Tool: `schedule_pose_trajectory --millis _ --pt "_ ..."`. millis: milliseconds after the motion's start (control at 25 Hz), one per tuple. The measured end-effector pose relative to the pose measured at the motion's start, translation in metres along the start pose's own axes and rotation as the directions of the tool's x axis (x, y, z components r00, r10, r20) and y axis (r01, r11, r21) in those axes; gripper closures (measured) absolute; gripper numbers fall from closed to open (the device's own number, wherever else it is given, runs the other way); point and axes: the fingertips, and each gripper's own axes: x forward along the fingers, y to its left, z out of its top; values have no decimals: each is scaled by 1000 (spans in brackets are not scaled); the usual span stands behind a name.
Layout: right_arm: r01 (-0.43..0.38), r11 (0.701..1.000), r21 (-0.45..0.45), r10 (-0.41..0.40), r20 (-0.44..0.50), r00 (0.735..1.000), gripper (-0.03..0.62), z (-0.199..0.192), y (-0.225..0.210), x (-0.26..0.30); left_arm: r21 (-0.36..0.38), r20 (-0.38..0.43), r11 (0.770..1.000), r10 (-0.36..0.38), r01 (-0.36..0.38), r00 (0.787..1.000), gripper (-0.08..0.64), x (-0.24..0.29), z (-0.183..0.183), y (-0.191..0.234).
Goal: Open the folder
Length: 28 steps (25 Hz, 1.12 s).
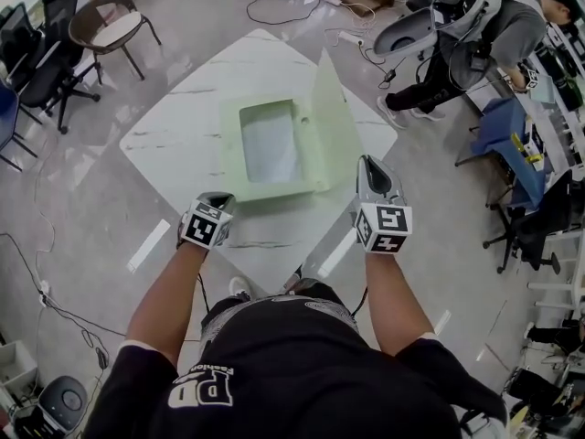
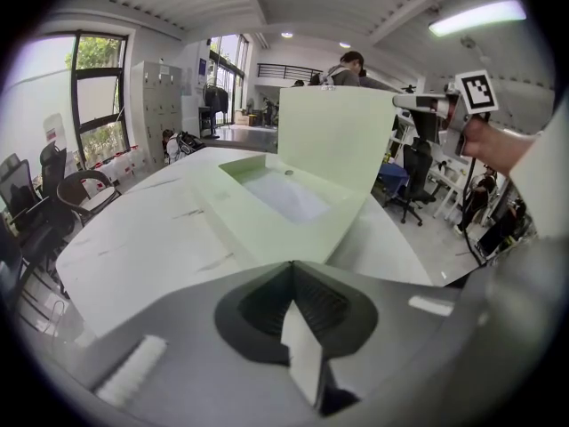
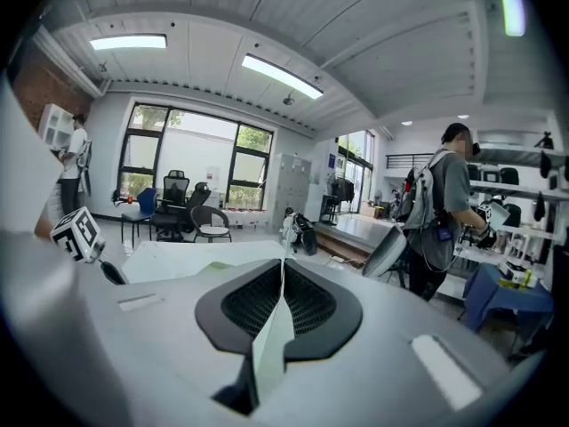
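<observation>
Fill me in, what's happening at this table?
A person with a gripper in each hand is opening a pale green folder that lies on the white table. The right gripper has its fingers shut on the free edge of the cover, which stands roughly upright beside the base. The left gripper is shut on nothing and hangs near the table's edge, apart from the folder. So the folder is about half open.
</observation>
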Motion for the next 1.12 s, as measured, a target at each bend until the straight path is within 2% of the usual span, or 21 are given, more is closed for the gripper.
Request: schedule_pose_trajectory --millis 160,320,480,640,720,800,1000,1120 --pt "66 985 157 -63 -23 998 583 -16 -42 -2 -5 -5 1000 0 0 1000 506 0 1 -1" --pt "138 938 318 -123 -67 990 583 -43 -85 -4 -10 -5 1000 -1 1 1000 506 -3 1 1" --pt "195 850 489 -155 -121 980 585 -80 -126 -4 -20 -5 1000 8 -8 1000 506 -3 1 1" --pt "216 756 618 -144 -164 976 586 -120 -147 2 -17 -3 1000 19 -19 1000 506 -1 -1 6" --pt "227 723 652 -137 -186 973 586 -138 -154 4 -24 -3 999 25 -25 1000 506 -1 -4 8" --pt "239 707 666 -134 -206 969 586 -152 -160 6 -32 -5 999 30 -30 1000 506 -2 -4 7" --pt "269 680 682 -135 -244 960 586 -176 -174 11 -17 -10 998 61 -61 998 506 -2 -2 6" --pt "282 675 682 -124 -272 954 584 -192 -178 15 -17 -8 996 82 -82 997 506 -2 -4 7"
